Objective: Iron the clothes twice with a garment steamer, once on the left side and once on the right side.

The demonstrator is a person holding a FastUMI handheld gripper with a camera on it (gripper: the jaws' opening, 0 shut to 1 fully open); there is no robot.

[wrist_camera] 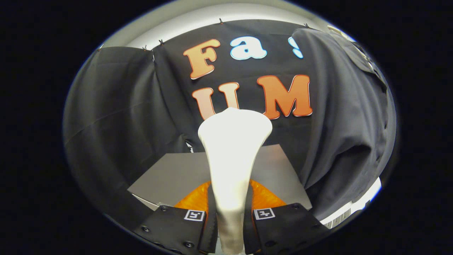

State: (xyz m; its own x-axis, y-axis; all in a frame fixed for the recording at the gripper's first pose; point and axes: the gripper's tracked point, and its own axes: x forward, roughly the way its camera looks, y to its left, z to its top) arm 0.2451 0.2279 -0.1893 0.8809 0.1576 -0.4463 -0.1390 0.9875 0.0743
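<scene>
Black cloth walls back one grey desk [177, 173]. One hand-held gripper [230, 212] is clamped on one white garment steamer [233, 141], pointing toward 12 o'clock; one dark shirt [347, 117] hangs at 2 o'clock.

1. You are looking at a grey tabletop [177, 175] lying beyond the gripper [230, 212], which is clamping the white garment steamer [231, 148].
2. The dark garment [339, 117] is hanging at its right edge.

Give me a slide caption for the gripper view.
Hand-held gripper shut on white garment steamer, its head raised beside the dark hanging garment above a grey table.
</scene>
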